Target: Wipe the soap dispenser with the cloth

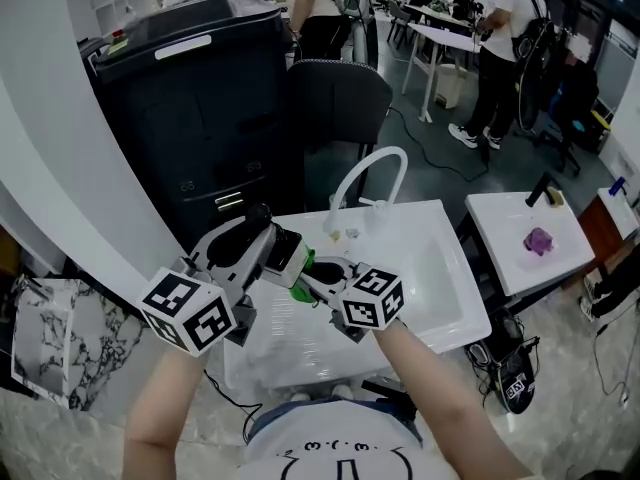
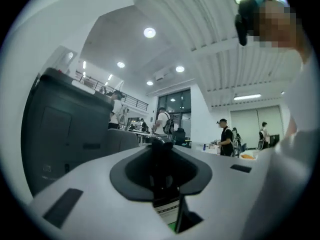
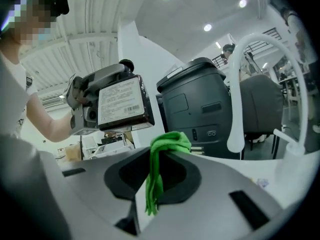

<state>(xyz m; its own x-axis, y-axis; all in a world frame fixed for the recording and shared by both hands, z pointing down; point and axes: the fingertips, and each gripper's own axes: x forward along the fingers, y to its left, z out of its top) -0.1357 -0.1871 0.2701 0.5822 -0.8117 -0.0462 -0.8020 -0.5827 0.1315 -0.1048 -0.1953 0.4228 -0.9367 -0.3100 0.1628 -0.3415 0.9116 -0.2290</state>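
An open workshop with ceiling lights, desks and several people (image 1: 508, 50) standing in the background. In the foreground stands a white sink (image 1: 445, 303) with a curved white tap (image 1: 372, 168). Behind it are a large dark office machine (image 1: 190, 118) and a dark chair (image 1: 338, 103). To the right, a second white basin (image 1: 505, 230) holds a small purple object (image 1: 539, 240).

A person reaches both forearms over the sink with a tool in each hand. The left hand-held gripper (image 1: 268, 248) is closed on the soap dispenser (image 3: 122, 104), a dark bottle with a white printed label. Its jaws are narrowly apart and press on the bottle's sides. It holds the bottle in the air above the sink's left part, with the pump head pointing towards the dark machine.

The right hand-held gripper (image 1: 312, 276) is clamped shut on a bright green cloth (image 3: 162, 159). The cloth bunches up above the jaw tips, and a strip of it hangs down between the jaws. In the head view the cloth lies just below and beside the dispenser. Whether the two touch cannot be made out.
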